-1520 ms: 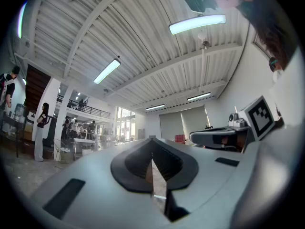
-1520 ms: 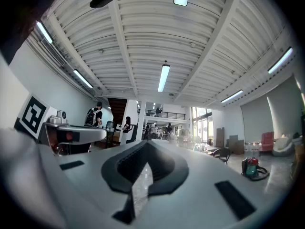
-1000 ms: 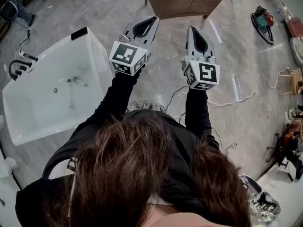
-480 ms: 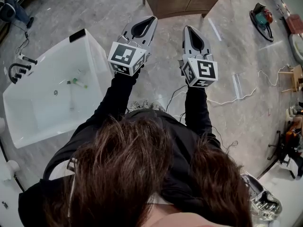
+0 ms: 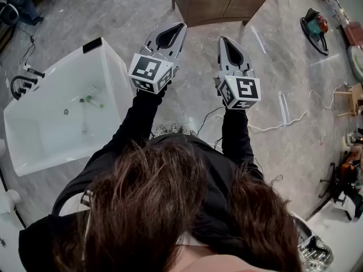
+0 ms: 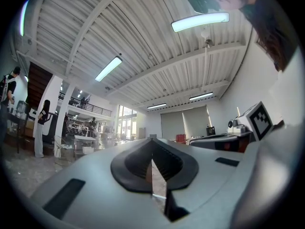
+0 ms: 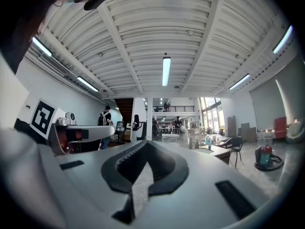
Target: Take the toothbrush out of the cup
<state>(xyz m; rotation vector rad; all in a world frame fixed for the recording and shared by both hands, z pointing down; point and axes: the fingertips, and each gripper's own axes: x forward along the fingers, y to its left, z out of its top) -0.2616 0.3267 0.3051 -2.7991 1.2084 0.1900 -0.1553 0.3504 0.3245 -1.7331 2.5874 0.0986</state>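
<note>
- 2 grippers are being held out side by side, pointing away from the person: L gripper [image 5: 181, 27] and R gripper [image 5: 223, 40]. Both are sitting w/ jaws pressed together, nothing btwn them.
- Marker cubes [image 5: 150, 71] are riding at the back of each gripper, just ahead of the black sleeves [image 5: 136, 123].
- Both grippers are hanging over grey marble floor [image 5: 187, 103], touching nothing.
- A brown cabinet [image 5: 221, 1] is standing just beyond the tips.
- A white bathtub [image 5: 34, 146] is sitting at the L, well apart from both grippers, w/ black taps [image 5: 20, 83] at its far end.
- A small green-ended item [image 5: 91, 100] is lying inside the tub. Prob. the toothbrush, but it's too small to tell, and the cup can't be made out.
- A white cable [image 5: 283, 120] is trailing over the floor at the R.
</note>
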